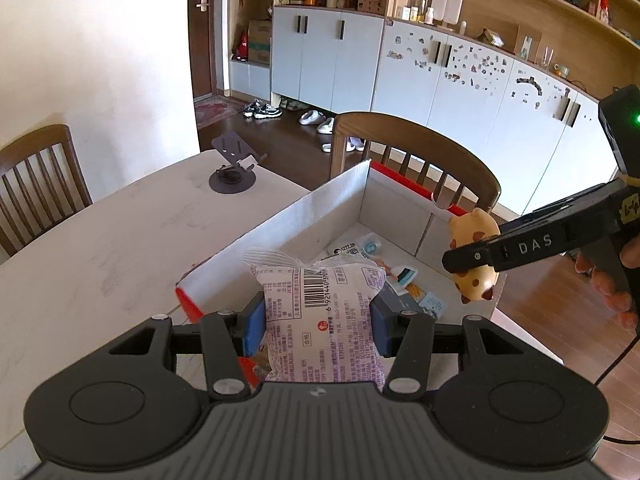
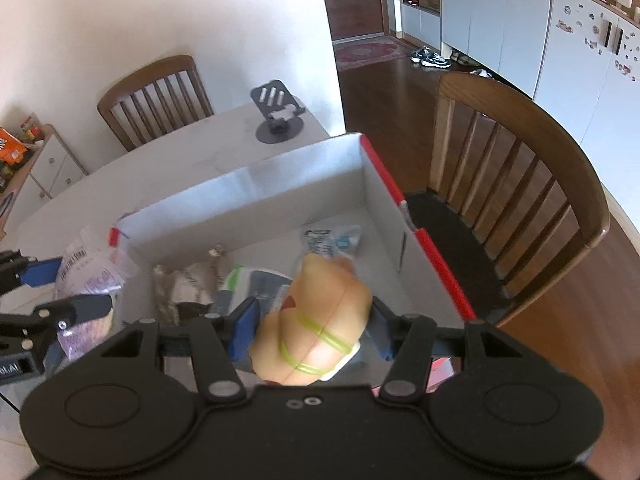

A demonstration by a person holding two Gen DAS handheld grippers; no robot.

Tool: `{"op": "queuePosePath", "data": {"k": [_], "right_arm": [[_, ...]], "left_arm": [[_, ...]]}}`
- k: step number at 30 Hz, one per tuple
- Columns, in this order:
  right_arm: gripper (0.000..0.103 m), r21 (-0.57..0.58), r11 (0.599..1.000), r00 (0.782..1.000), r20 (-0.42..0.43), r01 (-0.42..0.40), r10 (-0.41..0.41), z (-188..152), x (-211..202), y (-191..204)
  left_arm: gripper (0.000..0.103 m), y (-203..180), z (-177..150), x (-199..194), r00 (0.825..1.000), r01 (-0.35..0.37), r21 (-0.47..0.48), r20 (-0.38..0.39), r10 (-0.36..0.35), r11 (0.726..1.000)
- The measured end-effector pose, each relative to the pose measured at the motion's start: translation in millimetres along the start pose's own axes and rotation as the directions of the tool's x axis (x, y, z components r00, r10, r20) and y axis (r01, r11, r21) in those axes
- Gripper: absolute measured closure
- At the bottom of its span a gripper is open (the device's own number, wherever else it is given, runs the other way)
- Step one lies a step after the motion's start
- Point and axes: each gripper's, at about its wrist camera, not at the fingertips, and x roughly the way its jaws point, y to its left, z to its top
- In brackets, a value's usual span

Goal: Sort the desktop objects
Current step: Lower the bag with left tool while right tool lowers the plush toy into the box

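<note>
Toy's green bands (image 2: 316, 344): right wrist view only.

Pale marbled desk (image 1: 100, 240) in the near left. Two wooden slat-back chairs: one (image 1: 36, 184) at the far left against a plain white wall (image 1: 92, 40), one (image 1: 416, 148) on the far side. Dark wood floor (image 1: 288, 152), red rug (image 1: 212, 110) by a brown door (image 1: 200, 32). White cabinets (image 1: 400, 72) along the far right, open wooden shelves (image 1: 500, 12) above, shoes (image 1: 262, 109) below. Daylit.

Counted: two grippers (image 1: 318, 326), one box (image 1: 280, 220), two chairs (image 2: 154, 98), one stand (image 1: 232, 168), perhaps four packets inside.
</note>
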Motion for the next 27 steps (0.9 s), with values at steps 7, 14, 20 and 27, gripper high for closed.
{"op": "queuePosePath", "data": {"k": [7,14,20,27], "right_arm": [[0.046,-0.011,1.000,1.000,-0.015,0.025,-0.025,6,14,-13],[0.046,-0.056,0.997,0.997,-0.053,0.049,-0.052,7,32,-15],[0.046,-0.090,0.994,0.994,-0.083,0.062,-0.069,7,49,-16],[0.046,-0.141,0.988,0.991,-0.105,0.062,-0.077,5,65,-12]], "left_arm": [[0.052,-3,3,17,0.999,-0.034,0.032,-0.010,0.034,0.999],[0.052,-5,8,38,0.996,-0.072,0.063,-0.042,0.075,0.995],[0.052,-11,10,53,0.993,-0.088,0.107,-0.074,0.096,0.990],[0.052,-15,10,70,0.989,-0.082,0.147,-0.113,0.099,0.986]]}}
